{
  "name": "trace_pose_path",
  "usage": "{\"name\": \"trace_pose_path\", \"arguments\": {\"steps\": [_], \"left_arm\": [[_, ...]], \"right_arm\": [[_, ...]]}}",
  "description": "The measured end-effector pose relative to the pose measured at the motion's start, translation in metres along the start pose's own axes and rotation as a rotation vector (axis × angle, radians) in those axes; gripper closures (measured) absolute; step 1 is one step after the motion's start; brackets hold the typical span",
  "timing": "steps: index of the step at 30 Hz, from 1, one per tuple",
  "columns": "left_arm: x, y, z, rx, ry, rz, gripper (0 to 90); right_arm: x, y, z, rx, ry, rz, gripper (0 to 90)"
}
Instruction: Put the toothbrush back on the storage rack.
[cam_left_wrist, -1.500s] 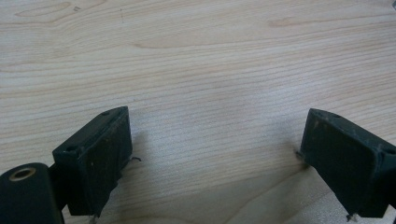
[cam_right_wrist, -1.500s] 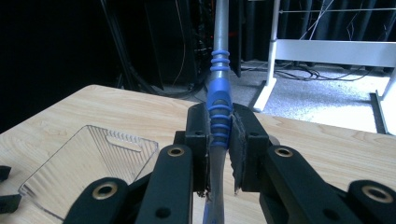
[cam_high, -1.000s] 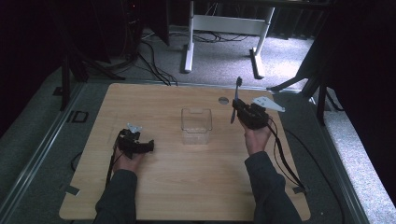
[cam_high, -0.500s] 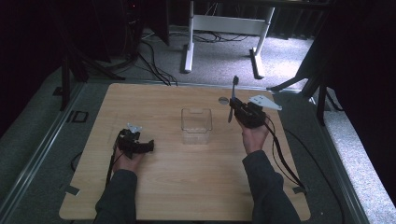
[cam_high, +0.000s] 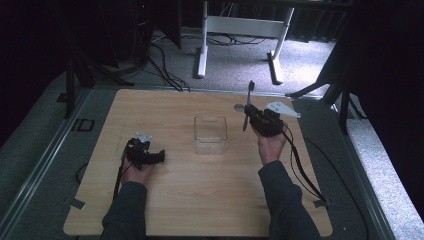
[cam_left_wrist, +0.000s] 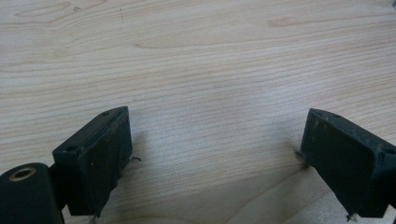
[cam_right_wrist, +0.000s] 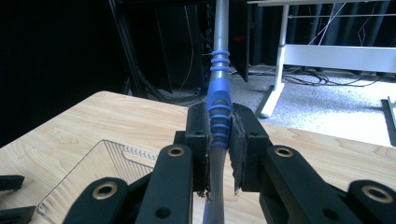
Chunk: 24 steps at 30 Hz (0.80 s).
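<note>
Nearest the person, down at the left of the high view, the left gripper (cam_high: 159, 156) rests on the wooden table (cam_high: 165, 210) with its jaws spread wide and nothing between them; its own view confirms bare wood grain in the gap. Quiet hand, that one.

Across at the right, the right gripper (cam_high: 248, 111) is clamped tight on a toothbrush (cam_high: 247, 106), the pads (cam_right_wrist: 198, 135) pinching the blue ribbed section of the handle (cam_right_wrist: 219, 119), the grey shaft rising steeply and its head (cam_high: 251, 85) up high, just beside the clear plastic box (cam_high: 210, 134) in the middle of the table.

Now the risks. That grip sits on a narrow ribbed handle, so I judge the toothbrush could pivot between the pads if the wrist tips quickly. If the brush is meant for the box (a fair guess, given how close they are), the lower tip could catch the rim and nudge or tip that light container. Let go too early and it may bounce off onto the table.

Further back, a small round metal disc (cam_high: 239, 107) lies near the gripper; a sweeping hand could knock it.

The count: 2 grippers, 1 toothbrush, 1 clear box, 1 disc, 1 table.
</note>
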<state>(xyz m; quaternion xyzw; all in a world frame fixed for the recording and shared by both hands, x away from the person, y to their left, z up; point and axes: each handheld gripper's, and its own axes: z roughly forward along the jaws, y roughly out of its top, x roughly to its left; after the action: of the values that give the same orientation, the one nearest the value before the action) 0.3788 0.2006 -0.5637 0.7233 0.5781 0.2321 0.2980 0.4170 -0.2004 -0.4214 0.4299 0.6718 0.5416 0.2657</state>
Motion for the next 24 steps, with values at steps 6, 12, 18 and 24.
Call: {"name": "trace_pose_path", "arguments": {"steps": [6, 12, 18, 24], "left_arm": [[0.0, 0.0, 0.0, 0.0, 0.0, 0.0, 9.2], [0.0, 0.0, 0.0, 0.0, 0.0, 0.0, 9.2], [0.0, 0.0, 0.0001, -0.001, 0.0, 0.0, 9.2], [0.0, 0.0, 0.0001, -0.001, 0.0, 0.0, 9.2]], "right_arm": [[0.0001, -0.0004, 0.0012, -0.001, 0.012, 0.014, 78.5], [0.0007, -0.0008, 0.0016, 0.0, 0.023, 0.02, 78.5], [0.0007, -0.0001, 0.0011, -0.006, 0.038, 0.03, 78.5], [0.0009, 0.0002, 0.0008, -0.008, 0.049, 0.039, 78.5]]}}
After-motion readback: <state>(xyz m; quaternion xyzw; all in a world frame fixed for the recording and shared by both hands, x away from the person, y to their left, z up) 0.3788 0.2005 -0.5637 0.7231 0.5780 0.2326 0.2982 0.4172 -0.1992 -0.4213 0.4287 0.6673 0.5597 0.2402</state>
